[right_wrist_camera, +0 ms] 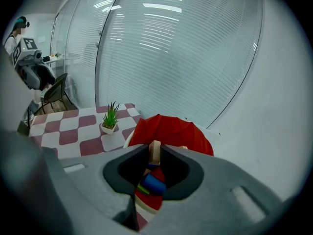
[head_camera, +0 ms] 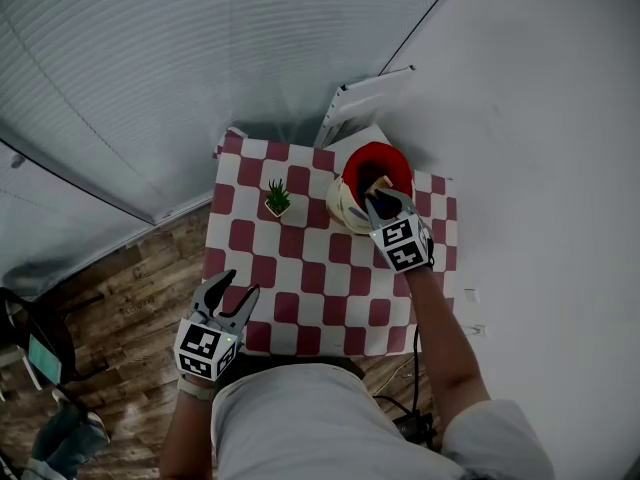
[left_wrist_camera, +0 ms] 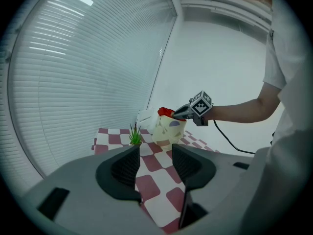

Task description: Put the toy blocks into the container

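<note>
**Drop the block squarely into the container**

Right gripper point(head_camera: 376, 204) was clamped on a pale wooden block point(right_wrist_camera: 154, 153) over the red-lined container point(head_camera: 350, 216) at the table's point(head_camera: 300, 268) far right. A blue block point(right_wrist_camera: 157, 182) lay inside. Probably best to centre over the opening before letting go. Left gripper point(left_wrist_camera: 155, 155) waited near left, jaws apart, empty.

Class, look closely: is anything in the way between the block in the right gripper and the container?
Nothing visible is. The right gripper pinches the block at the open mouth of the container, and the other blocks lie lower inside.
</note>
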